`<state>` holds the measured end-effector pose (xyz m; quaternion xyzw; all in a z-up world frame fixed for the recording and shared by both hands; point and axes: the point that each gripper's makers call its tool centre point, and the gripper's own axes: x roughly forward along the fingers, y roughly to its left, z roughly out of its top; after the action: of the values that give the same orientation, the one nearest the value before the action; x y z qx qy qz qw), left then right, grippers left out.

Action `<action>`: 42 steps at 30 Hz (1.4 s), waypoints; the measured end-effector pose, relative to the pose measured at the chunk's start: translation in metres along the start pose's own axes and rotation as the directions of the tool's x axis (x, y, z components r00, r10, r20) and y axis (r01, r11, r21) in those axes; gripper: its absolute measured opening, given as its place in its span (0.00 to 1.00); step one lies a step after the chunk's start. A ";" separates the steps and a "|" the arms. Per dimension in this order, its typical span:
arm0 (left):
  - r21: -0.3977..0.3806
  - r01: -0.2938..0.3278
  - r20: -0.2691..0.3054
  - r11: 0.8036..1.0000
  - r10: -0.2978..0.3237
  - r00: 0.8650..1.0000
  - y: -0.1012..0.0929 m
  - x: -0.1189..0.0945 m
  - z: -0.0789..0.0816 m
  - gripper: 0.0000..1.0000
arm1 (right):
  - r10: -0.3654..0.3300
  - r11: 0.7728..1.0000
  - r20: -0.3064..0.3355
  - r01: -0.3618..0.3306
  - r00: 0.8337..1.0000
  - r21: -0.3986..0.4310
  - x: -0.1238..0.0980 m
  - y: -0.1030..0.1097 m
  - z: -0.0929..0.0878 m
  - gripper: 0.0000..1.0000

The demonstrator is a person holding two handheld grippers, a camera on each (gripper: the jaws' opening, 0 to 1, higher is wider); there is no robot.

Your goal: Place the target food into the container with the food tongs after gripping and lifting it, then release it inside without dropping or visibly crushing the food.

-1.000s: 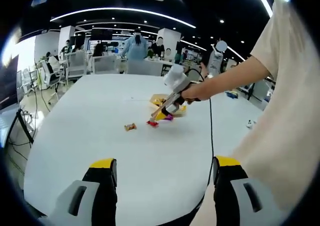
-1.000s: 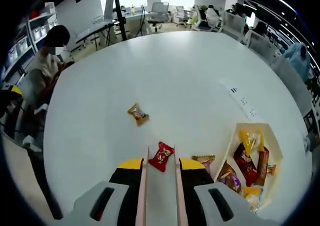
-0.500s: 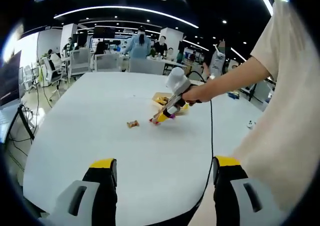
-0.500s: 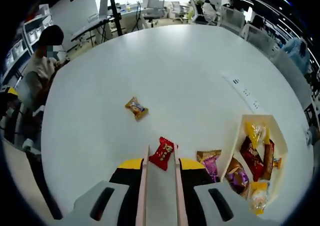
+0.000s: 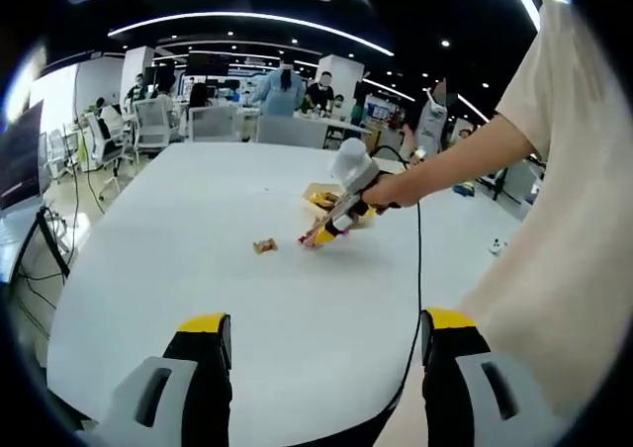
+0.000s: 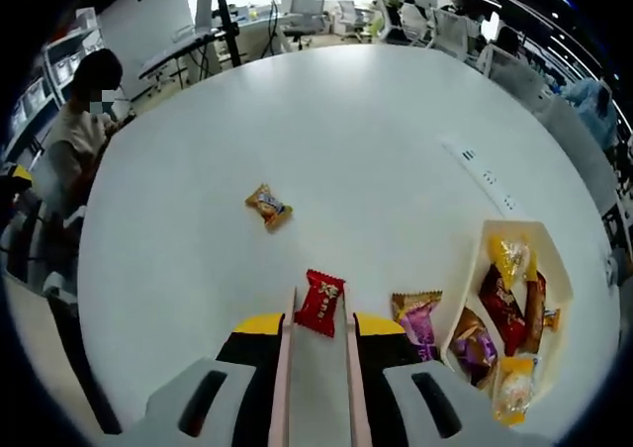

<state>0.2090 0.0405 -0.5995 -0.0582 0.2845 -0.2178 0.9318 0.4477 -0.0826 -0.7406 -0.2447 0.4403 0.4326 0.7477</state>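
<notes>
in the right gripper view the right gripper (image 6: 318, 320) rises from the bottom centre of the frame, its jaws drawn narrow on a pair of pale food tongs (image 6: 317, 388) whose two arms run forward side by side. a red snack packet (image 6: 320, 302) sits at the tips of the tongs, just above the bottom centre, though whether it is pinched and lifted or lying on the table cannot be told. the white table (image 6: 346, 150) spreads across the middle of the frame. an orange-wrapped snack (image 6: 268, 207) lies alone left of centre, well apart from the tongs. a purple packet (image 6: 420, 317) lies just right of the gripper, between it and the white container (image 6: 565, 289) at the lower right, which holds several wrapped snacks in red, yellow and purple. a seated person (image 6: 77, 135) is at the left edge of the table. in the left gripper view the left gripper (image 5: 326, 333) stands at the bottom with its jaws wide apart and holding nothing. above it, right of centre, a hand (image 5: 388, 192) carries the right gripper (image 5: 318, 236) with its tips down near the table, beside the small orange snack (image 5: 264, 245).
</notes>
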 end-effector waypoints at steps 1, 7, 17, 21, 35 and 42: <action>-0.001 -0.001 -0.002 1.000 0.001 1.000 0.000 0.000 -0.001 0.78 | 0.000 1.000 -0.003 0.000 1.000 -0.006 0.001 0.000 -0.002 0.25; -0.005 -0.002 -0.003 1.000 0.002 1.000 0.000 -0.001 -0.002 0.79 | 0.007 0.998 -0.013 -0.008 1.000 -0.066 0.001 0.001 -0.004 0.25; -0.004 0.006 -0.004 1.000 -0.006 1.000 -0.001 0.002 0.000 0.79 | 0.018 0.996 -0.016 -0.019 1.000 -0.082 0.005 -0.004 -0.005 0.25; -0.004 0.007 -0.005 1.000 -0.007 1.000 -0.001 0.002 0.000 0.79 | 0.018 0.997 -0.009 -0.019 1.000 -0.081 0.008 -0.009 -0.006 0.25; -0.005 0.005 -0.009 1.000 -0.005 1.000 -0.001 0.002 -0.001 0.79 | 0.027 1.000 0.011 -0.026 1.000 -0.010 0.007 -0.004 -0.007 0.22; -0.002 0.007 -0.012 1.000 -0.007 1.000 -0.002 0.003 -0.002 0.79 | 0.050 0.999 0.008 -0.050 0.999 0.006 0.005 0.005 -0.009 0.21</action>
<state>0.2091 0.0378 -0.6021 -0.0588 0.2901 -0.2213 0.9292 0.4408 -0.0845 -0.7489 -0.2297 0.4448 0.4507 0.7391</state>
